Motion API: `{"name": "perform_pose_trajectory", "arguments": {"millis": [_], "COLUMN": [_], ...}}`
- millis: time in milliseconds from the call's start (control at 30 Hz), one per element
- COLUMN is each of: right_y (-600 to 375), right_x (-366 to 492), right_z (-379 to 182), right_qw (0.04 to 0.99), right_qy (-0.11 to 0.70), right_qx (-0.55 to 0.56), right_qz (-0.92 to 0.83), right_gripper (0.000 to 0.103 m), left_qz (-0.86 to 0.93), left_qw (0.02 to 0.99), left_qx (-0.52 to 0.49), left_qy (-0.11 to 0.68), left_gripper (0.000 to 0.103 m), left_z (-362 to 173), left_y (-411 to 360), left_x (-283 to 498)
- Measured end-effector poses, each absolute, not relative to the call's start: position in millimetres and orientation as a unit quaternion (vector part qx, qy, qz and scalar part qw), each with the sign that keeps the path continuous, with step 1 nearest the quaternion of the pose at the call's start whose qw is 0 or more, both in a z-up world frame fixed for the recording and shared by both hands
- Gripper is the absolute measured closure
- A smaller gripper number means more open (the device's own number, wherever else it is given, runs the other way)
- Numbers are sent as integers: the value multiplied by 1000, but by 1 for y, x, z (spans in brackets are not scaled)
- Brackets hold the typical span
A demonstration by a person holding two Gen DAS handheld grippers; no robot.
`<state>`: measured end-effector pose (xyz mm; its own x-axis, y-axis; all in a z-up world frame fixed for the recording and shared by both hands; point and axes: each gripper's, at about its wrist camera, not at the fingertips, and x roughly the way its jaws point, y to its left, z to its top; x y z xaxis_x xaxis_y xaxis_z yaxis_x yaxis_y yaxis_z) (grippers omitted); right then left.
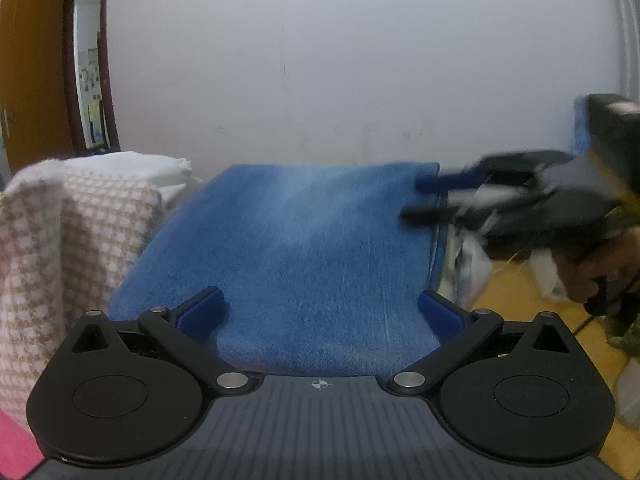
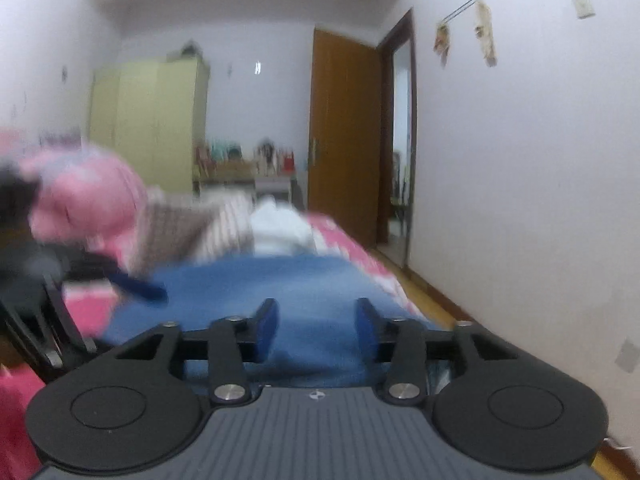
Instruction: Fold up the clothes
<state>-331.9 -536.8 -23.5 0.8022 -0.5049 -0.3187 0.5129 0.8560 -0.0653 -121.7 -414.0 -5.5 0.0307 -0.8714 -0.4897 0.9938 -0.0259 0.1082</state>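
So the blue towel [image 1: 288, 248] is folded flat and sits right in front of the left claw [image 1: 322, 312], spreading out between its two blue-padded fingers, which stand wide apart and aren't pinching anything. Same deal on the other side: the right claw [image 2: 317, 326] has its fingers parted over the near edge of the towel [image 2: 288, 292], pads not pressing on the cloth, so it's released too. In the left wrist view you can see the right claw [image 1: 424, 196] coming in level from the right at the towel's far right corner, pretty blurry, with a hand [image 1: 600, 272] gripping the handle behind it. Just left of the towel there's a beige-and-white checked cloth [image 1: 60, 248] and something white [image 1: 152, 168] behind it. It's all lying on a bed with a pink patterned cover [image 2: 360, 256], which runs along a plain white wall [image 1: 340, 72]. Farther back there's a brown wooden door [image 2: 344, 140] and a pale yellow wardrobe [image 2: 148, 120].
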Motion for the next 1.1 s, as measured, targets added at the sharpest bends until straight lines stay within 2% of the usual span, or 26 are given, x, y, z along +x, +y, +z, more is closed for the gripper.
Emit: {"name": "perform_pose_trajectory", "arguments": {"millis": [67, 267, 533, 633, 700, 800, 1100], "right_y": [-539, -501, -438, -410, -393, -373, -340], "right_x": [-332, -358, -388, -394, -391, -386, -382], "right_z": [-32, 10, 35, 40, 37, 31, 24], "right_qw": [947, 944, 945, 942, 938, 931, 908], "right_qy": [160, 142, 128, 134, 144, 159, 196], "right_qx": [38, 54, 117, 135, 140, 152, 166], "right_qz": [-276, -292, -278, -278, -283, -292, -332], "right_gripper": [52, 49, 29, 19, 6, 2, 0], "left_qz": [-678, -665, -623, -604, -589, -575, -564], "left_qw": [687, 710, 745, 756, 764, 769, 775], "left_qx": [224, 177, 83, 50, 31, 29, 60], "left_qy": [136, 149, 224, 248, 264, 277, 279], "left_gripper": [0, 0, 0, 0, 0, 0, 0], "left_z": [1, 31, 59, 60, 55, 48, 41], "left_y": [-406, -349, -257, -224, -210, -196, -194], "left_x": [-125, -106, -74, -75, -79, -90, -139]}}
